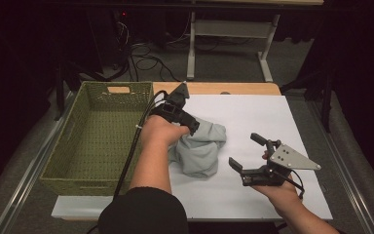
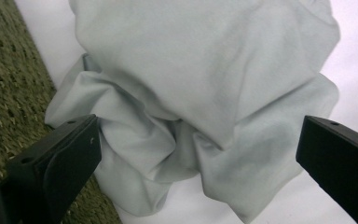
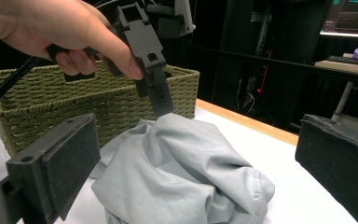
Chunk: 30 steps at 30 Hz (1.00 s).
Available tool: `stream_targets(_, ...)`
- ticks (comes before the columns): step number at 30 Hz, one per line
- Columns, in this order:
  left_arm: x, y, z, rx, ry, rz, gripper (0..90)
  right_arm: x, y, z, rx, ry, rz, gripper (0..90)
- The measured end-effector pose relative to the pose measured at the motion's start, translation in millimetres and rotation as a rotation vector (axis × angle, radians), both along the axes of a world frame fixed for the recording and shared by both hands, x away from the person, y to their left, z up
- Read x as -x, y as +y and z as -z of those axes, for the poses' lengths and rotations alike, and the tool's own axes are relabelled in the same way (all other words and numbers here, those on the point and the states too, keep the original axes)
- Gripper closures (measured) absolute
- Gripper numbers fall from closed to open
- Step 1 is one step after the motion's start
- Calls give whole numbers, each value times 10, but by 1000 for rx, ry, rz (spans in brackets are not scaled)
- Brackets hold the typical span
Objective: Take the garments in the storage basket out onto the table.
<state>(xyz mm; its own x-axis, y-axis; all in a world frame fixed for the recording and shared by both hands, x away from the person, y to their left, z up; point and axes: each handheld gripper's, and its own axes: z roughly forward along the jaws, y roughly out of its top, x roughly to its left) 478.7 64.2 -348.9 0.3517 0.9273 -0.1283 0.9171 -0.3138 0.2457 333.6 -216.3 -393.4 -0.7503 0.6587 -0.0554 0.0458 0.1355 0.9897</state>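
Observation:
A crumpled light grey cloth (image 1: 202, 151) lies on the white table cover (image 1: 258, 109), just right of a green woven basket (image 1: 63, 141). My left gripper (image 1: 191, 129) points down over the cloth's upper left part, open. In the left gripper view its jaws straddle the cloth (image 2: 205, 70) with wide gaps, and the pads do not press on it. My right gripper (image 1: 246, 150) is held open to the right of the cloth, with nothing between its jaws. In the right gripper view the cloth (image 3: 182, 172) lies ahead, with the left gripper (image 3: 161, 105) above it.
The basket (image 3: 98, 88) has nothing in it and takes up the table's left side. A bare wooden strip (image 1: 224, 88) runs along the table's far edge. Beyond it are cables (image 1: 146, 61) and a white frame's legs (image 1: 191, 53) on the floor.

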Motion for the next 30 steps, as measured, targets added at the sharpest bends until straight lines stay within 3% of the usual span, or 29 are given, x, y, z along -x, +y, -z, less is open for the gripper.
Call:
stream_targets(5, 53, 5, -1, 21, -23, 11, 6, 2, -7, -2, 2, -3, 0, 9)
stream_targets(16, 289, 103, 91, 99, -149, 26, 7, 7, 5, 7, 7, 0, 0, 9)
stream_targets(17, 347, 114, 121, 111, -182, 26, 7, 6, 6, 9, 8, 0, -1, 9)
stream_targets(18, 347, 114, 121, 111, -182, 26, 7, 6, 6, 9, 8, 0, -1, 9)
stream_targets(19, 402, 137, 147, 130, -218, 20, 6, 4, 7, 13, 7, 3, 0, 9)
stream_targets(20, 402, 137, 147, 130, -218, 20, 7, 4, 7, 13, 7, 3, 0, 9)
stream_targets(22, 461, 149, 179, 126, -259, 22, 6, 1, 5, 18, 9, 4, 1, 9)
stream_targets(24, 528, 165, 214, 152, -291, 22, 7, 0, 3, 20, 9, 5, 1, 9)
stream_targets(25, 602, 176, 248, 188, -325, 20, 7, -1, 3, 23, 12, 3, 0, 9)
stream_targets(26, 602, 176, 248, 188, -325, 20, 7, -1, 3, 23, 12, 3, 0, 9)
stream_targets(30, 748, 179, 311, 267, -378, 9, 7, -6, 17, 41, 17, 11, 0, 9)
